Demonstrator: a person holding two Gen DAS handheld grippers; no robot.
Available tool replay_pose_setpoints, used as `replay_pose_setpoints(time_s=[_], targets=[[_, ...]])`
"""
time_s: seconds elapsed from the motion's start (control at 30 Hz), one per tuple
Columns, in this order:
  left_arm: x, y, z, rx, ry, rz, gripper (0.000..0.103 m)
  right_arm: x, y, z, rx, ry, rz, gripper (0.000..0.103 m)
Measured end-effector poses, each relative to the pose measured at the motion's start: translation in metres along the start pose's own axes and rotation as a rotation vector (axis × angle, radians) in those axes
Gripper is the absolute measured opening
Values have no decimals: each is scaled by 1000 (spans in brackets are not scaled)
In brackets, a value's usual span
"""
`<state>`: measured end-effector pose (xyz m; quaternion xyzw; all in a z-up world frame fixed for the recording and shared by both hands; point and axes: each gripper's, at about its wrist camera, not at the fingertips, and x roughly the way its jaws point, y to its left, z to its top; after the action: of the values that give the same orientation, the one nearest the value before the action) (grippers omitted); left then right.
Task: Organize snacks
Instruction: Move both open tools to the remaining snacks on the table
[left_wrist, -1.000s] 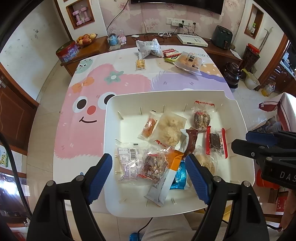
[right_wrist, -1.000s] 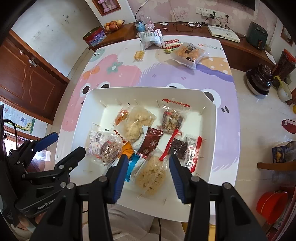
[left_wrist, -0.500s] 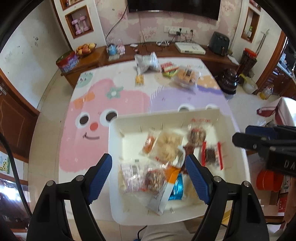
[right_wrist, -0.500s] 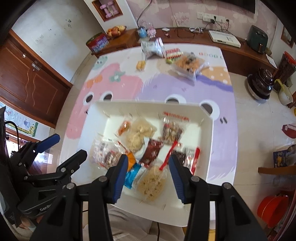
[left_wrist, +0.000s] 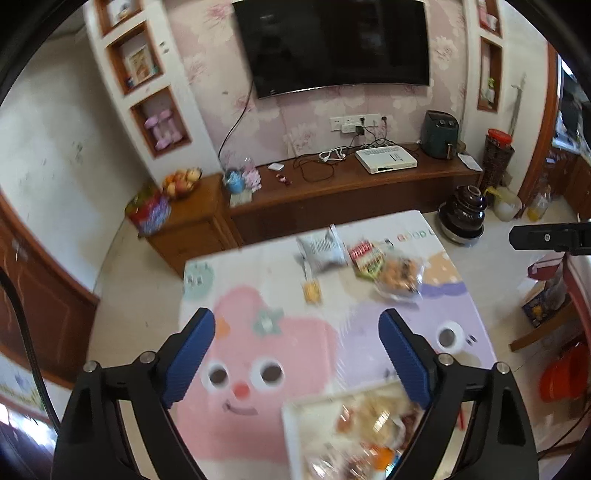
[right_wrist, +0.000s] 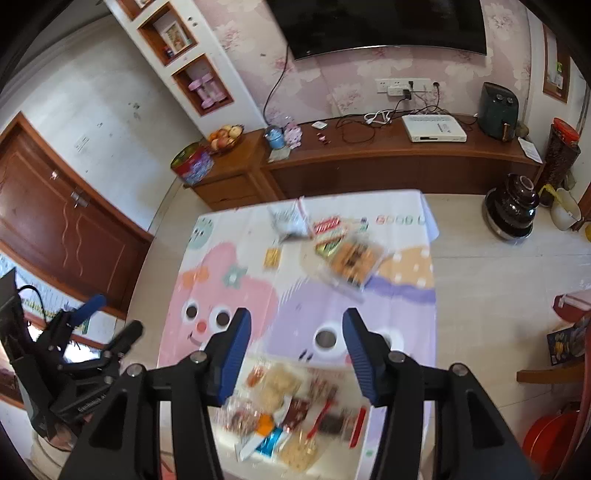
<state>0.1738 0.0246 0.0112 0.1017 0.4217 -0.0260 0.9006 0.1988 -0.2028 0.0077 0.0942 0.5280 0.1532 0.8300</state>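
left tongs (left_wrist: 296, 352): apart, empty, raised over the worktop (left_wrist: 258, 435)
right tongs (right_wrist: 295, 345): apart, empty, above the tray's far edge
tray (left_wrist: 295, 435): white, near end of the worktop, wrapped snacks piled inside
loose snacks (right_wrist: 352, 258): clear cookie bag, red packs (right_wrist: 327, 226), silver bag (left_wrist: 322, 249), small yellow pack (right_wrist: 272, 257), all at the far end, well apart from the tray
step, judged: reach for a far snack
tip: take one pack at a time, pinch the wrapper edge, avoid crushing the contents

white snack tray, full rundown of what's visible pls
The white tray looks like a shallow, square plastic tray with a raised rim, lying flat on the cartoon tablecloth at the table's near end. It holds a loose heap of wrapped snacks. Neither gripper touches it. Motion blur hides finer detail.
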Motion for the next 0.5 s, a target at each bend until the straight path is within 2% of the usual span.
replay_pose_setpoints(time_s=[0.13, 0.27, 0.37, 0.5], targets=[[42, 7, 45, 101, 30, -30, 90, 26, -12, 41, 23, 35, -21, 56], [102, 4, 81, 255, 59, -44, 90, 76, -29, 70, 65, 92, -62, 57], [154, -6, 94, 352, 112, -57, 90, 122, -47, 82, 104, 151, -94, 57], [220, -20, 94, 469, 171, -70, 90, 189, -78, 83, 203, 234, -96, 57]])
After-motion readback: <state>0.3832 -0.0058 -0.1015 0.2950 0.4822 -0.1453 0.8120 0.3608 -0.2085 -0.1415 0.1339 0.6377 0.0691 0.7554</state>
